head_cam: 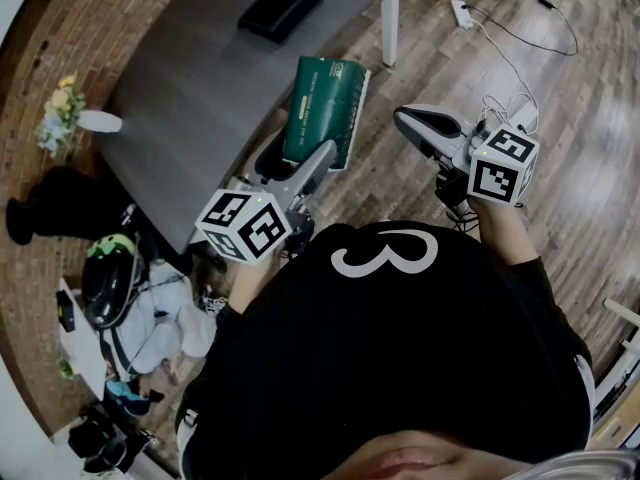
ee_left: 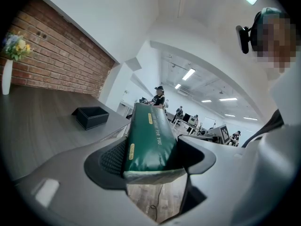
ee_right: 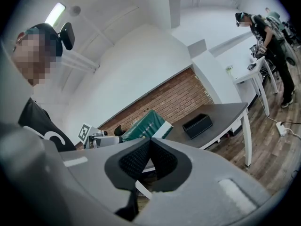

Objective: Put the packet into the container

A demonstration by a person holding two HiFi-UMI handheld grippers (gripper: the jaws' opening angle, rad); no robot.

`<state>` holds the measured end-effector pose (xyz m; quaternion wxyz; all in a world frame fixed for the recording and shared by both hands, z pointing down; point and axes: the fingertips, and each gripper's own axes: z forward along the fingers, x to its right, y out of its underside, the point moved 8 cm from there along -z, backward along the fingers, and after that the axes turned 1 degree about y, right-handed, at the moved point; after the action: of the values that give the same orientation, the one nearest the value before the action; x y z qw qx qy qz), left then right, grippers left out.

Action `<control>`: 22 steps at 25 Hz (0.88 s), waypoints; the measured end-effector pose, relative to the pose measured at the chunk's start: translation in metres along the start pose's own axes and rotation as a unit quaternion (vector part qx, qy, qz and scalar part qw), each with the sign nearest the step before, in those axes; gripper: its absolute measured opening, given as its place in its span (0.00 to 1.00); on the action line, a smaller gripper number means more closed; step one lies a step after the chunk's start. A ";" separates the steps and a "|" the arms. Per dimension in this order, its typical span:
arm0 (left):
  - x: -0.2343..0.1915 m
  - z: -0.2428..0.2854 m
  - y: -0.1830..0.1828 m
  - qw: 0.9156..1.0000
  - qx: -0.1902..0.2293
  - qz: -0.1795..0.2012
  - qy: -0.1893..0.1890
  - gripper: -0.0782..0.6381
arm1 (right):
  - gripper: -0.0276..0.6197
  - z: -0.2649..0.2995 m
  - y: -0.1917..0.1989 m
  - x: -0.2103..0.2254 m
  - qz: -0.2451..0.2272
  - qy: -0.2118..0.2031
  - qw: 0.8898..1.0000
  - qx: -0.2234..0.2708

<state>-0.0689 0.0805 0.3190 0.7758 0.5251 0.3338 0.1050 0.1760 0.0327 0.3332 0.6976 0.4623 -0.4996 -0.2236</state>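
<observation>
A dark green packet [head_cam: 322,111] with gold print is clamped at its near end by my left gripper [head_cam: 300,153]. It hangs in the air beside the table's near edge. In the left gripper view the packet [ee_left: 148,142] fills the gap between the wide-set jaws and points away from me. The black open container [head_cam: 280,6] sits at the far end of the grey table [head_cam: 190,98], beyond the packet and apart from it; it also shows as a small box [ee_left: 92,117]. My right gripper [head_cam: 405,118] hovers over the wooden floor to the right, shut and holding nothing [ee_right: 150,143].
A white vase of flowers [head_cam: 70,113] stands at the table's left edge. A white table leg [head_cam: 392,23] rises near the far corner. A power strip with cables [head_cam: 462,13] lies on the floor. Bags and a helmet [head_cam: 110,278] are piled at lower left.
</observation>
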 end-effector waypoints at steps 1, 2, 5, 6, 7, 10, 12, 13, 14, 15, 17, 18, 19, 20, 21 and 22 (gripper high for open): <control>-0.001 0.001 -0.002 1.000 -0.001 0.001 -0.002 0.61 | 0.05 0.001 -0.001 0.002 0.000 0.000 1.000 -0.001; -0.002 0.002 -0.004 1.000 -0.002 0.004 -0.004 0.61 | 0.05 0.003 -0.001 0.005 0.001 -0.001 1.000 -0.001; -0.013 0.004 -0.008 1.000 -0.001 0.014 -0.009 0.61 | 0.05 0.011 -0.003 0.012 0.002 0.002 1.000 0.001; -0.017 0.004 -0.010 1.000 -0.001 0.016 -0.009 0.61 | 0.05 0.015 -0.003 0.014 0.003 0.003 1.000 0.000; -0.023 0.006 -0.012 1.000 -0.001 0.017 -0.010 0.61 | 0.05 0.019 -0.004 0.016 0.003 0.003 1.000 0.000; -0.040 0.013 -0.020 1.000 -0.004 0.017 -0.008 0.61 | 0.05 0.033 -0.008 0.025 0.003 0.007 1.000 -0.004; -0.054 0.020 -0.029 1.000 -0.006 0.016 -0.005 0.61 | 0.05 0.044 -0.013 0.032 0.006 0.013 1.000 -0.010; -0.063 0.024 -0.035 1.000 -0.006 0.016 -0.003 0.61 | 0.05 0.051 -0.018 0.036 0.007 0.017 1.000 -0.013; -0.071 0.029 -0.043 1.000 -0.006 0.016 -0.001 0.61 | 0.05 0.058 -0.023 0.040 0.007 0.021 1.000 -0.015; -0.080 0.034 -0.051 1.000 -0.006 0.019 0.001 0.61 | 0.05 0.066 -0.028 0.045 0.007 0.024 1.000 -0.015; -0.095 0.041 -0.063 0.999 -0.006 0.031 0.005 0.61 | 0.05 0.079 -0.034 0.053 0.006 0.029 0.999 -0.011; -0.101 0.044 -0.066 0.999 -0.006 0.039 0.007 0.61 | 0.05 0.084 -0.034 0.056 0.006 0.031 0.999 -0.008; -0.106 0.047 -0.069 0.999 -0.008 0.048 0.008 0.61 | 0.05 0.088 -0.035 0.060 0.005 0.033 0.999 -0.006; -0.112 0.050 -0.074 0.998 -0.010 0.055 0.009 0.61 | 0.05 0.093 -0.037 0.064 0.005 0.034 0.999 -0.005; -0.120 0.055 -0.080 0.998 -0.013 0.060 0.011 0.61 | 0.05 0.100 -0.041 0.068 0.004 0.036 0.999 -0.005; -0.128 0.058 -0.086 0.998 -0.016 0.063 0.012 0.61 | 0.05 0.107 -0.046 0.072 0.003 0.038 0.999 -0.005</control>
<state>-0.1448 -0.0653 0.3080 0.7719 0.5312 0.3076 0.1654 0.1151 -0.0900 0.3367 0.7192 0.4648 -0.4734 -0.2064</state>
